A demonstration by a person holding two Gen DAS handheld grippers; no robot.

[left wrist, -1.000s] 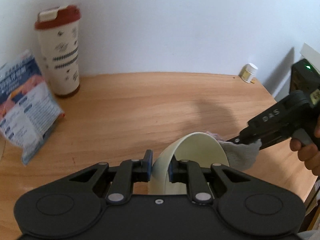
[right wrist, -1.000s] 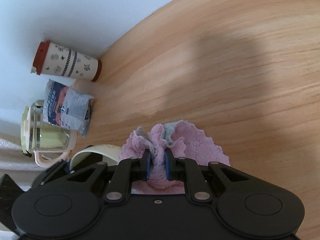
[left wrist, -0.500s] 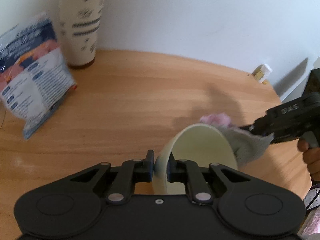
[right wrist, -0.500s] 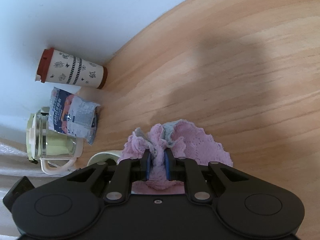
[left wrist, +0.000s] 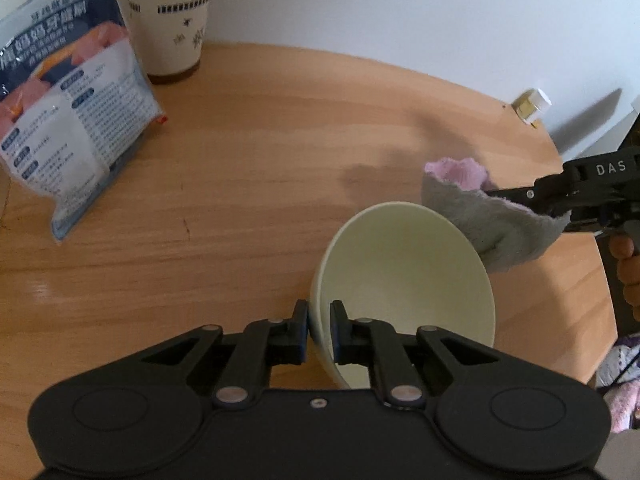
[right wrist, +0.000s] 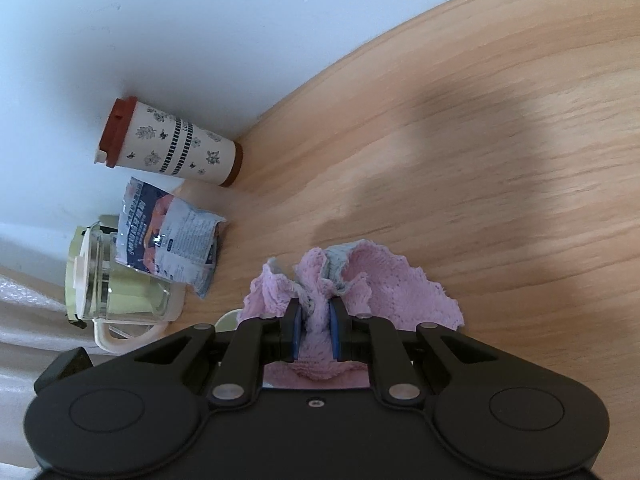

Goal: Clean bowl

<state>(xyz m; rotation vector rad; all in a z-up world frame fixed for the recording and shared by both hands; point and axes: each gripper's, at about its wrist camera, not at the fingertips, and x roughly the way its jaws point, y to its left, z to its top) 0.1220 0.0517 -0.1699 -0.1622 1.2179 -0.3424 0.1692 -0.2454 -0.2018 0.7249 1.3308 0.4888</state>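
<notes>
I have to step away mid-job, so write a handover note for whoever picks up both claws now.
Left claw: shut on the rim of the cream bowl, holding it tilted above the wooden table.
Right claw: shut on the pink-and-grey cloth.
Cloth hangs at the bowl's far rim, outside it; contact unclear.
Done: both things gripped and brought together.
Left: wipe inside the bowl, then set it down.

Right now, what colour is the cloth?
The cloth is pink on one side, grey on the other; the right wrist view shows it best.

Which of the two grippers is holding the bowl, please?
The left gripper, clamped on the cream bowl's rim; the right gripper grips the pink cloth instead.
</notes>
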